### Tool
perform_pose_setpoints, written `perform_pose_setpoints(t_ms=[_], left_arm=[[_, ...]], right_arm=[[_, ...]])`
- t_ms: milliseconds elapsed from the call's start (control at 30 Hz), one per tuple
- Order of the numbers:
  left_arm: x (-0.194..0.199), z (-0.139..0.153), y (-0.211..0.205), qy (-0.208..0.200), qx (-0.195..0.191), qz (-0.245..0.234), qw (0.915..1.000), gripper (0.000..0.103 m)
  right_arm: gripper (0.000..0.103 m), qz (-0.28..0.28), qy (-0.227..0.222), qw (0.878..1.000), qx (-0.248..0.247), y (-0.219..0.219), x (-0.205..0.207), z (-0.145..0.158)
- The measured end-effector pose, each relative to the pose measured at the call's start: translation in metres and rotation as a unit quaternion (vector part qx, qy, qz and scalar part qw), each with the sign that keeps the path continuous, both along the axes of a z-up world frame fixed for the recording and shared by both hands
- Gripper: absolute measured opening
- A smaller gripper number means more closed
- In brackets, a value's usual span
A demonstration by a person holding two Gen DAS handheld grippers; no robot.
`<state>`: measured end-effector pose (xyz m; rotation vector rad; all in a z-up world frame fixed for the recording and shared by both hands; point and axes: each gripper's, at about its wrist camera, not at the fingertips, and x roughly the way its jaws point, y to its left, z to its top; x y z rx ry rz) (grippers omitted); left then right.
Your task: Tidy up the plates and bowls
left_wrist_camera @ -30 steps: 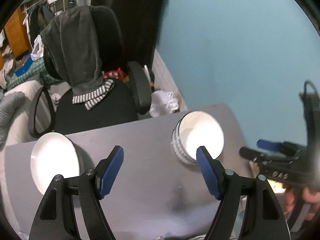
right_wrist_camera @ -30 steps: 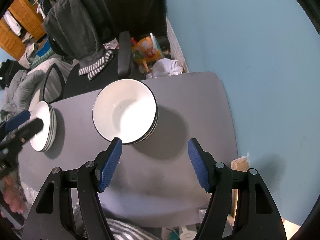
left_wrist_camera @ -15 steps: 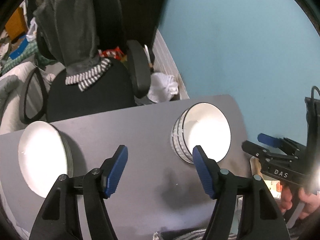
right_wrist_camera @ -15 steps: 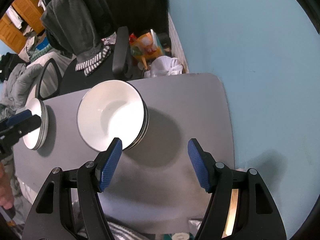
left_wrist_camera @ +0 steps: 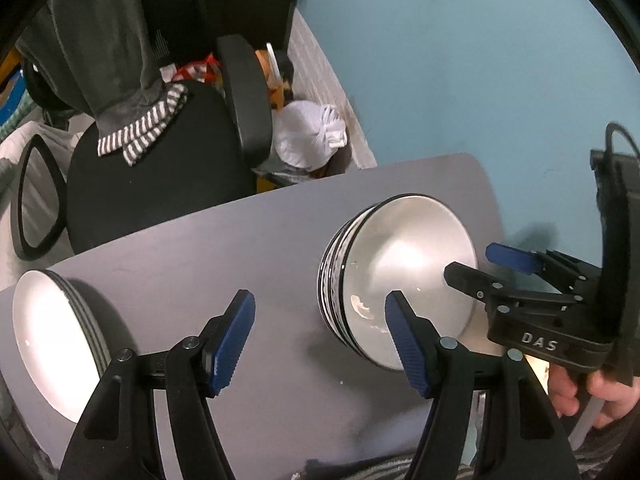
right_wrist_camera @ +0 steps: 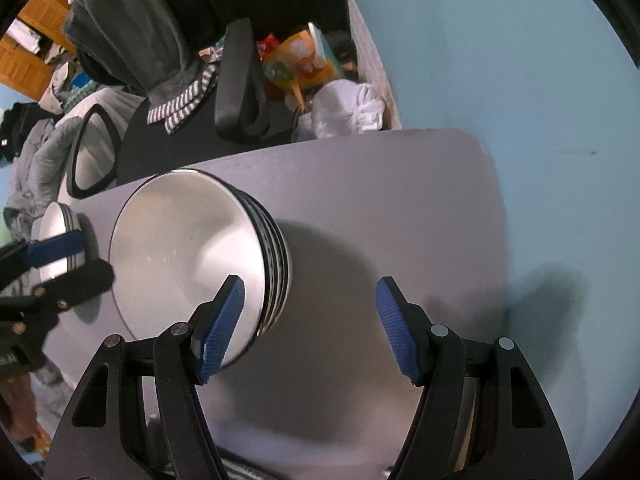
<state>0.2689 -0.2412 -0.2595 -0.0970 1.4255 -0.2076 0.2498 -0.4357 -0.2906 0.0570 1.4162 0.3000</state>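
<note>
A stack of white bowls with dark patterned sides (left_wrist_camera: pixel 404 276) stands on the grey table (left_wrist_camera: pixel 240 248), right of centre; it also shows in the right wrist view (right_wrist_camera: pixel 188 252). A stack of white plates (left_wrist_camera: pixel 52 340) sits at the table's left end, small in the right wrist view (right_wrist_camera: pixel 60 224). My left gripper (left_wrist_camera: pixel 320 336) is open and empty, above the table between the two stacks. My right gripper (right_wrist_camera: pixel 310 320) is open and empty, just right of the bowls; it also shows in the left wrist view (left_wrist_camera: pixel 480 264), beside the bowls' right rim.
A black office chair (left_wrist_camera: pixel 160 168) with a grey garment draped over it stands behind the table. White bags (left_wrist_camera: pixel 308 136) and colourful packaging (right_wrist_camera: pixel 304 60) lie on the floor by the blue wall (left_wrist_camera: pixel 480 60). The table's right edge meets that wall.
Both grippers have moved lower and closer to the table. The bowl stack looms larger, and the right gripper now sits close by its right rim. Nothing was grasped.
</note>
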Motion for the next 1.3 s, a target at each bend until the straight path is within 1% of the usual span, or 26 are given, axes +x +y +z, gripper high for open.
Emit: perform_pose_setpoints(t_ms=[33, 133, 233, 300, 500, 533, 600, 667, 700, 767, 867, 1000, 1067, 1133, 1300], left_arm=[[0.003, -0.005, -0.002, 0.011, 0.004, -0.001, 0.9999, 0.069], [0.008, -0.014, -0.003, 0.031, -0.001, -0.001, 0.9995, 0.069], [0.011, -0.019, -0.006, 0.039, 0.0, -0.005, 0.9992, 0.069], [0.013, -0.022, -0.009, 0.047, 0.009, -0.005, 0.9989, 0.069], [0.019, -0.03, -0.01, 0.06, 0.001, 0.011, 0.9982, 0.069], [0.02, -0.033, -0.01, 0.067, -0.002, 0.013, 0.9977, 0.069], [0.021, -0.038, -0.01, 0.078, -0.009, 0.012, 0.9968, 0.069], [0.021, -0.04, -0.012, 0.079, -0.006, 0.004, 0.9968, 0.069], [0.021, -0.04, -0.014, 0.079, -0.001, -0.002, 0.9969, 0.069], [0.021, -0.042, -0.016, 0.08, 0.009, -0.012, 0.9966, 0.069], [0.021, -0.048, -0.015, 0.088, 0.017, -0.011, 0.9959, 0.069], [0.021, -0.058, -0.015, 0.107, 0.011, -0.02, 0.994, 0.069], [0.02, -0.06, -0.016, 0.106, -0.004, -0.025, 0.994, 0.067], [0.02, -0.06, -0.017, 0.105, -0.009, -0.022, 0.9942, 0.066], [0.021, -0.06, -0.018, 0.105, -0.029, -0.019, 0.9938, 0.059]], right_arm=[[0.068, -0.001, 0.006, 1.0, 0.005, 0.0, 0.003, -0.003], [0.068, 0.004, 0.018, 1.0, 0.009, 0.002, 0.009, -0.008], [0.068, 0.009, 0.024, 1.0, 0.015, 0.004, 0.013, -0.011], [0.068, 0.012, 0.03, 0.999, 0.017, 0.005, 0.015, -0.014], [0.068, 0.018, 0.063, 0.997, 0.03, 0.003, 0.022, -0.024], [0.068, 0.02, 0.072, 0.997, 0.035, 0.003, 0.022, -0.026], [0.059, 0.022, 0.081, 0.996, 0.042, 0.004, 0.024, -0.029], [0.057, 0.023, 0.094, 0.994, 0.048, 0.003, 0.024, -0.032], [0.053, 0.024, 0.096, 0.994, 0.049, 0.004, 0.023, -0.034], [0.05, 0.029, 0.099, 0.993, 0.049, 0.006, 0.023, -0.036], [0.045, 0.03, 0.094, 0.994, 0.052, 0.006, 0.023, -0.035], [0.045, 0.019, 0.092, 0.994, 0.062, 0.004, 0.025, -0.035], [0.045, 0.01, 0.092, 0.993, 0.068, 0.002, 0.027, -0.036], [0.045, 0.007, 0.094, 0.993, 0.071, 0.002, 0.029, -0.037], [0.045, 0.012, 0.099, 0.993, 0.068, 0.006, 0.03, -0.036]])
